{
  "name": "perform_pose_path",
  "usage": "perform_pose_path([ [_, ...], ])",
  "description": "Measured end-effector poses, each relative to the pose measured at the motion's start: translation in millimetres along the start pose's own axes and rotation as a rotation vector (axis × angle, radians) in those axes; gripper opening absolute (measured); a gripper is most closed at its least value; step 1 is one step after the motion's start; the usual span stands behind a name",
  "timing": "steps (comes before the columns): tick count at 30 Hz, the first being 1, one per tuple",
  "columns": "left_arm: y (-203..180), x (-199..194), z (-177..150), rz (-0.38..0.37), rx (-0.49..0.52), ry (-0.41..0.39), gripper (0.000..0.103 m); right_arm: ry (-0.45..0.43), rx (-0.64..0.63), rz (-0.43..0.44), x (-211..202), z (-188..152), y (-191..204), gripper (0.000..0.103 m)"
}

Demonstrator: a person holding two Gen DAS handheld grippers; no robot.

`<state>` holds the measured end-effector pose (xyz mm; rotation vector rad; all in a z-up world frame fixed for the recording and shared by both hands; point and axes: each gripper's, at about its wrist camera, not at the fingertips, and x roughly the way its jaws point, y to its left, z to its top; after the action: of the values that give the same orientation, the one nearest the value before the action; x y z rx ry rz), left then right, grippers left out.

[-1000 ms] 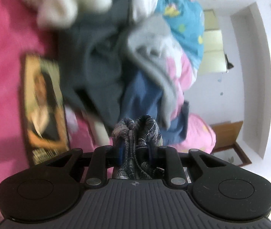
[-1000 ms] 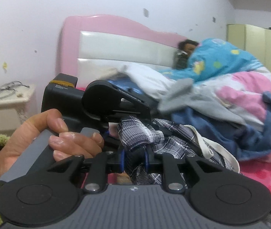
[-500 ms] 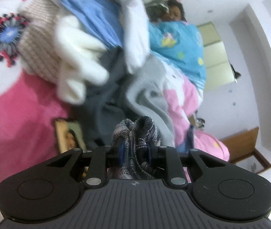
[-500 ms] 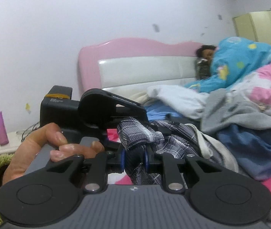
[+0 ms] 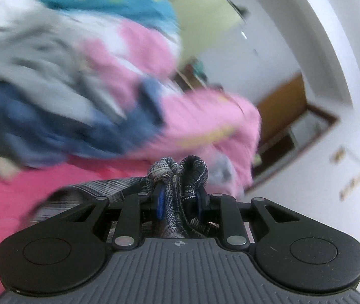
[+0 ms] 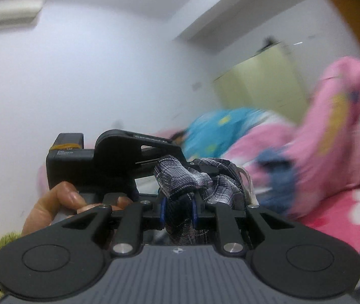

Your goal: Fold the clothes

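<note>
Left wrist view: the left gripper [image 5: 178, 200] is clamped on a bunched fold of the grey-and-white checked woven garment [image 5: 177, 172], which trails down to the left over the pink bed cover [image 5: 7, 197]. Beyond lies a blurred heap of grey, blue and pink clothes [image 5: 78, 96].

Right wrist view: the right gripper [image 6: 178, 209] is closed on another fold of the checked garment [image 6: 180, 177], held above the bed. A hand [image 6: 55, 207] holds the left gripper [image 6: 200, 169] just beyond, touching the same cloth.
</note>
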<state>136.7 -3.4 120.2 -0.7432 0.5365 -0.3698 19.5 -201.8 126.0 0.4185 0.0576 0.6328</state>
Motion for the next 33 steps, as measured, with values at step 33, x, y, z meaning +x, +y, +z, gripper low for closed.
perform_pose_path([
  [33,-173.3,298.4,-177.2,-0.236,0.363,0.54,0.047,-0.334,0.765,-0.715,-240.3,-31.3,-434.9,0.019],
])
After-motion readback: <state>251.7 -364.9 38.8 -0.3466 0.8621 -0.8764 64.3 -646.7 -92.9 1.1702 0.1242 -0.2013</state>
